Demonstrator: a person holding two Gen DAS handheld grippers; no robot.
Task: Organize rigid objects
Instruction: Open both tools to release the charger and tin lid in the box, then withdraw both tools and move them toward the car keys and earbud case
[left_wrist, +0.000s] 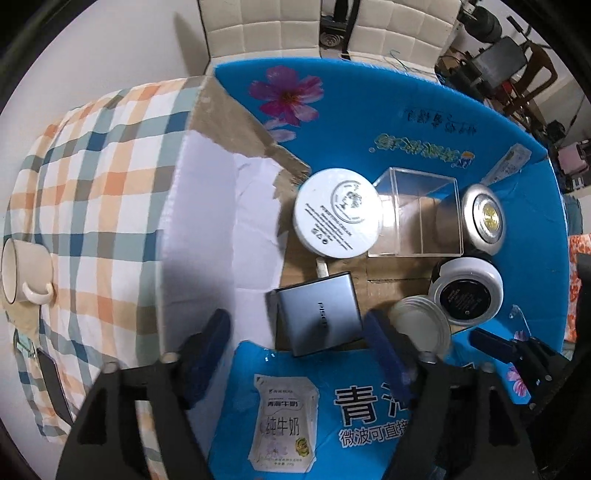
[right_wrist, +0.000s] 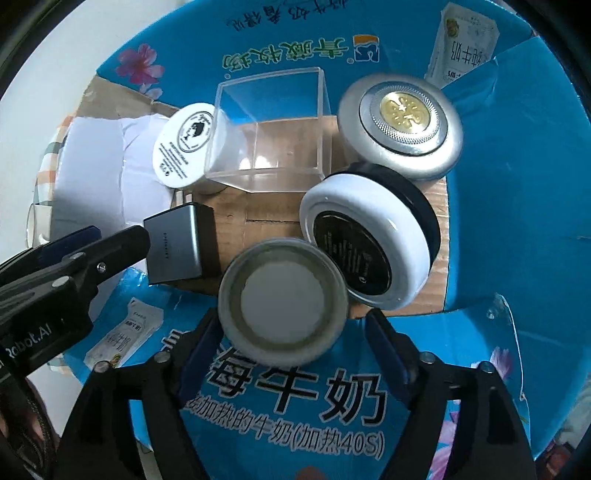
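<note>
Fingers (left_wrist: 218, 332) of the left gripper (left_wrist: 299, 339) stand wide apart over the near edge of a blue milk carton box (left_wrist: 369, 122), clamped on nothing; directly ahead of them and between their tips lies a grey metal case (left_wrist: 319, 310), its long axis running roughly along the line of approach. Further in sit a white cream jar (left_wrist: 338, 218), a clear plastic cube (left_wrist: 417, 214), a silver tin (left_wrist: 484, 218) and a white-rimmed black jar (left_wrist: 466, 291). From the right wrist, the right gripper (right_wrist: 291, 343) is likewise spread and empty, its tips bracketing a frosted round lid (right_wrist: 282, 299) lying flat just ahead, touching the white-rimmed black jar. By position, the right hand looks nearer the lid, the left nearer the case; a clean close on either probably needs a short forward reach.
</note>
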